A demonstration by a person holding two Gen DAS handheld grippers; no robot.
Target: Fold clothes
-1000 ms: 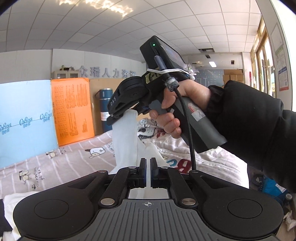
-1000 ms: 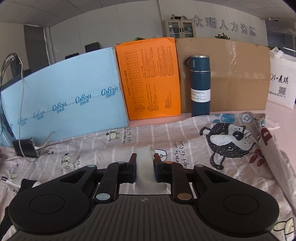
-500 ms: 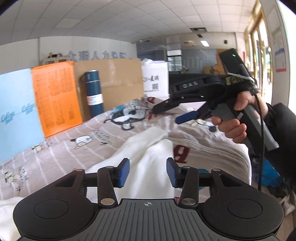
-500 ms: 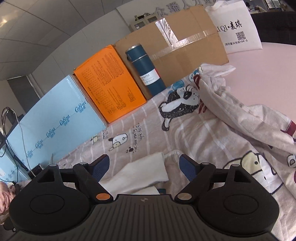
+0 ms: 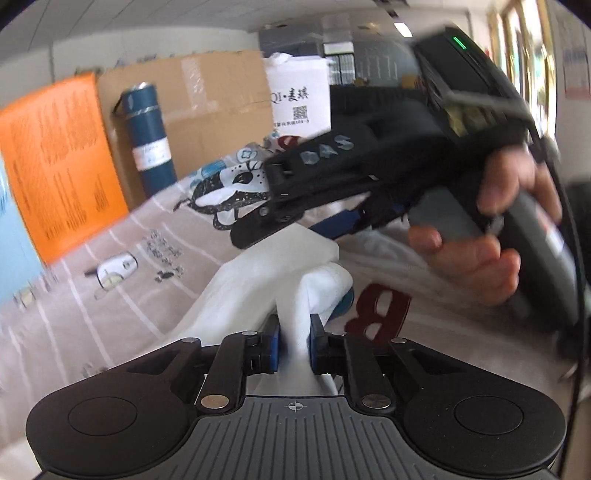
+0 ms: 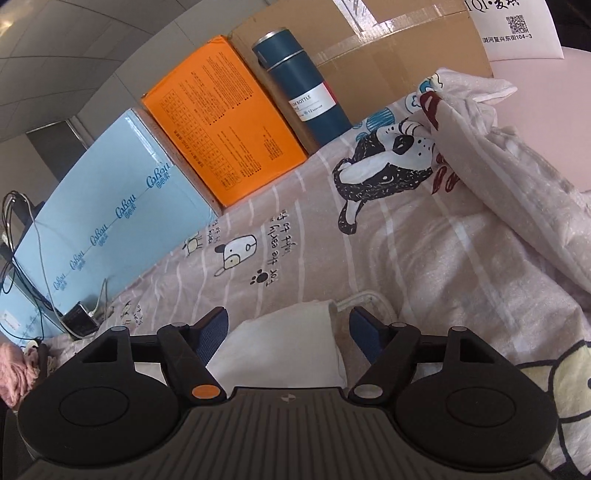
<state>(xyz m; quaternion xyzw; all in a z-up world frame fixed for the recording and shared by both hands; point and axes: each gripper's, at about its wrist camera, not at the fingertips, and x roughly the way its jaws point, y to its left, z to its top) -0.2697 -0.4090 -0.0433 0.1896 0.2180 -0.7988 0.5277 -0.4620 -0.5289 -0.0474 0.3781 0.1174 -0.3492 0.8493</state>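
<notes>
The left hand-held gripper [image 5: 294, 345] is closing on a bunched fold of the white garment [image 5: 258, 280], and its blue pads [image 5: 272, 345] already press the cloth from both sides, so the fabric stands up pinched between them. From that pinch the white garment spreads away over the printed sheet [image 5: 110, 295], a pale striped cloth with cartoon dogs and lettering that covers the bench. In the left wrist view the right hand-held gripper [image 5: 295, 236] reaches in from the right, just above the far edge of the white garment, carried by a person's hand [image 5: 491, 236] wrapped round its grey handle, with a green light showing on the unit on top; this part of the picture is blurred. In the right wrist view the right hand-held gripper [image 6: 288, 332] has its jaws standing wide though they are closing, and a folded corner of the white garment [image 6: 288, 343] lies between them without either blue pad [image 6: 212, 334] touching it. Along the back stand a light blue box [image 6: 110, 221], an orange box [image 6: 225, 122], a dark blue bottle [image 6: 306, 85] with a white label, and a brown cardboard box [image 6: 399, 62] sealed with tape; a white bag [image 6: 517, 29] with printing and a QR code sits at the far right. A crumpled part of the printed sheet is heaped at the right, near a bare pink surface [image 6: 546, 110]
</notes>
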